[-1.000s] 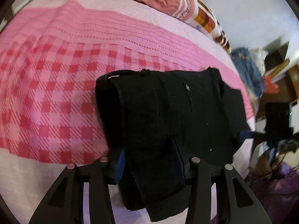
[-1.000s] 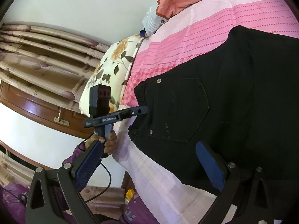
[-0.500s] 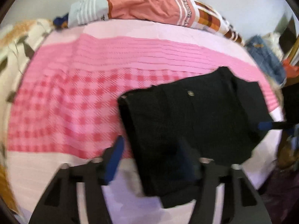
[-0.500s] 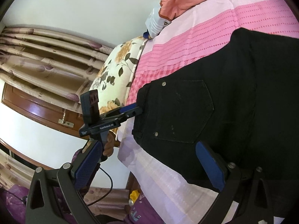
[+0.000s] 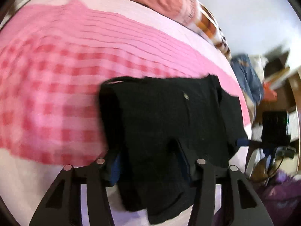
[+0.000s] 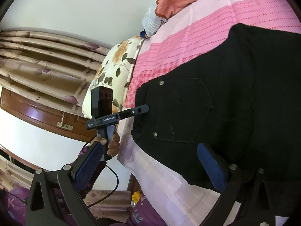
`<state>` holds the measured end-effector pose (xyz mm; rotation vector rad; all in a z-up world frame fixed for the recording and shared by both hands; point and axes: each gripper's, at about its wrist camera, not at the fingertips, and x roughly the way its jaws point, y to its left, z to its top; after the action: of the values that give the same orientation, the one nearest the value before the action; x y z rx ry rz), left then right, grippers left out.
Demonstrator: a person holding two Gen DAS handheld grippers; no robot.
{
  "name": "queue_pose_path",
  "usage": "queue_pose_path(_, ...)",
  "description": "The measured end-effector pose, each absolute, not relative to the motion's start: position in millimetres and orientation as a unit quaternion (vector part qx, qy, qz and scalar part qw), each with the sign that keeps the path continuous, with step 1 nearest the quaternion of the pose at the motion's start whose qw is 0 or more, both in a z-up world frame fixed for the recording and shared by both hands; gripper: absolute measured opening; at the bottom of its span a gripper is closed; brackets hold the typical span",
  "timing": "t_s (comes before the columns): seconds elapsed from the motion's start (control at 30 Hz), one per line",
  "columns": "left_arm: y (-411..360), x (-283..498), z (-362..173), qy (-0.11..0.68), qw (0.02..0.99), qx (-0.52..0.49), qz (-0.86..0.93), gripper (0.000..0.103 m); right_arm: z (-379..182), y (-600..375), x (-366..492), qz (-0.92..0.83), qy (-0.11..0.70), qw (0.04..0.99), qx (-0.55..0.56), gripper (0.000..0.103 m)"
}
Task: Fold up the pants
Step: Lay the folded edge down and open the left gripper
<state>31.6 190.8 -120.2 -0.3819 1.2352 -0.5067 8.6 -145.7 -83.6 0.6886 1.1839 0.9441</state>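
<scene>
The left hand-held gripper [image 5: 150,166], at the bottom of the left wrist view, stands about half open with a thick fold of the black pants [image 5: 169,124] between its blue pads; its jaws have just been closing, and the pads appear to press the cloth, though blur keeps this uncertain. The pants lie folded on the bed [image 5: 56,79], on its pink checked cover, right of centre in the frame. In the right wrist view the right hand-held gripper [image 6: 150,169] is spread wide at the bottom of the frame, gripping nothing, its right pad over the pants' edge. A hand [image 6: 112,143] at centre left holds the other tool's grip.

Half a second ago the left tool's jaws stood wider, the left pad clear of the cloth; now the fold sits between both pads. The right hand-held gripper's view is nearly unchanged.
</scene>
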Motion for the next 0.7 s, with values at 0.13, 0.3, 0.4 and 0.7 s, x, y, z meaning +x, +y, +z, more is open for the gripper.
queue_pose_path(0.13, 186.8, 24.8, -119.2, 0.563, 0.783, -0.126, -0.233, 0.051, -90.6, -139.7, 11.5, 0.416, 0.538, 0.666, 0.306, 0.100)
queue_pose_path(0.3, 168.8, 28.9, -119.9, 0.560, 0.792, -0.070, -0.232, 0.053, -93.7, -136.0, 10.5, 0.410, 0.547, 0.664, 0.303, 0.100)
queue_pose_path(0.4, 179.5, 31.6, -122.3, 0.561, 0.784, -0.096, -0.249, 0.054, -91.2, -137.0, 10.0, 0.404, 0.548, 0.668, 0.301, 0.100)
queue_pose_path(0.7, 195.9, 23.9, -123.4, 0.561, 0.785, -0.107, -0.240, 0.072, -97.6, -131.2, 16.5, 0.386, 0.562, 0.663, 0.309, 0.100)
